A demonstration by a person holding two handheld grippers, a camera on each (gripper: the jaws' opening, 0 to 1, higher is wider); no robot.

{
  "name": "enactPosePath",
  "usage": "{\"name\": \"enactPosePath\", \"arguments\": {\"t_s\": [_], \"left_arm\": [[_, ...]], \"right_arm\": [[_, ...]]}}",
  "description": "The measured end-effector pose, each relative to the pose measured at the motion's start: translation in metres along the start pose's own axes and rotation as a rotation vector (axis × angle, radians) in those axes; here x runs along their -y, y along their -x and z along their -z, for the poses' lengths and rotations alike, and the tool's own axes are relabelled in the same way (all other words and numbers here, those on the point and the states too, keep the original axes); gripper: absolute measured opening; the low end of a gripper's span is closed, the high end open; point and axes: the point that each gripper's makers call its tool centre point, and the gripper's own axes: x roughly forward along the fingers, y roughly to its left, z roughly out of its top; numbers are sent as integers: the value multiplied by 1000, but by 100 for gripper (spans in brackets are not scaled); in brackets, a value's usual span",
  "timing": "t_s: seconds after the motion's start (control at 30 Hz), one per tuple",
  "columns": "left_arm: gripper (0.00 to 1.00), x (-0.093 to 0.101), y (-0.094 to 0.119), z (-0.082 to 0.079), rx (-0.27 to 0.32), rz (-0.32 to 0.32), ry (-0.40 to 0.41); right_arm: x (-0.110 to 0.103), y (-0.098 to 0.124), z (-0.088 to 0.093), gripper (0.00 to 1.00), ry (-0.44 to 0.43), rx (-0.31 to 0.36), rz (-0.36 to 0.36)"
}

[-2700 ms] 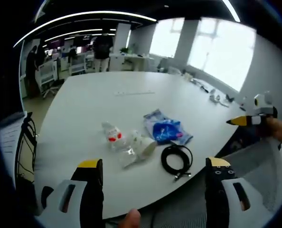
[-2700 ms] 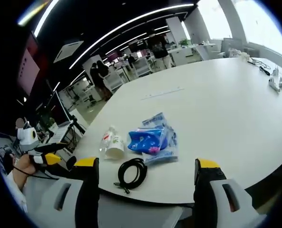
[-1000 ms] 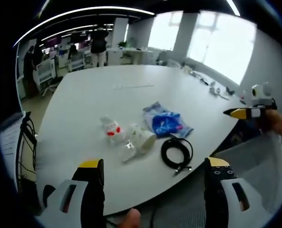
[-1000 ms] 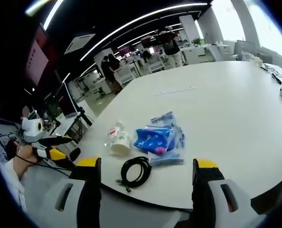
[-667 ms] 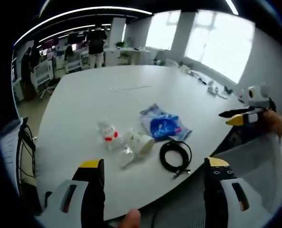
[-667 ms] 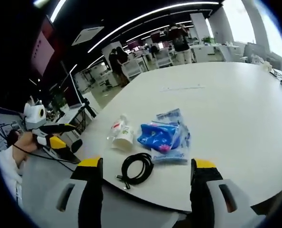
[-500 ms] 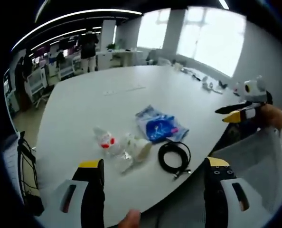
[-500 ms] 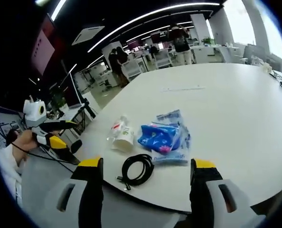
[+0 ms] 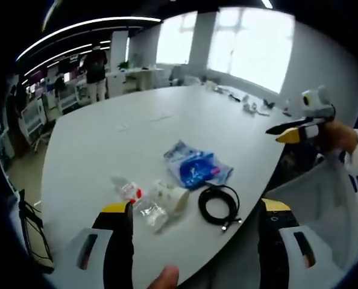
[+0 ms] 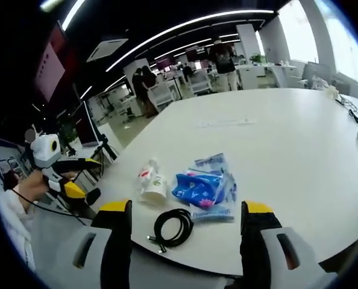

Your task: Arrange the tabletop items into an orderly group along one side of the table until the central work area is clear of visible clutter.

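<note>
Big open office, white counter (image 9: 167,126), small pile of stuff near my edge of it.

From my left gripper (image 9: 194,229) view I've got a crumpled clear plastic bottle (image 9: 134,198) with a red label lying on its side, a white paper cup (image 9: 172,197) tipped over right against it, a blue plastic bag (image 9: 194,167) just behind, and a coiled black cable (image 9: 220,205) nearest the edge, just beside the bag. Left gripper is released, jaws wide apart, holding nothing, hanging short of the counter edge. Right gripper (image 10: 185,232) is the same deal: spread open and empty, looking at the same cluster from the other side. Each view catches the other gripper held in a hand off to the side, away from the items. A few people are standing far back among the desks.
</note>
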Motion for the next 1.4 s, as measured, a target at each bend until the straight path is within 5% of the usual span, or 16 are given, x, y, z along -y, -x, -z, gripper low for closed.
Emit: {"name": "enactPosePath", "arguments": {"t_s": [0.2, 0.6, 1.0, 1.4], "left_arm": [[81, 3, -4, -4, -4, 7, -14], [78, -10, -20, -10, -23, -68, -7], [76, -7, -75, -21, -68, -74, 51], [75, -13, -139, -21, -148, -67, 56]], "right_arm": [[-4, -6, -3, 71, 16, 6, -14], [6, -37, -1, 69, 45, -85, -114], [51, -77, 3, 66, 33, -93, -105], [65, -115, 11, 58, 39, -125, -81]]}}
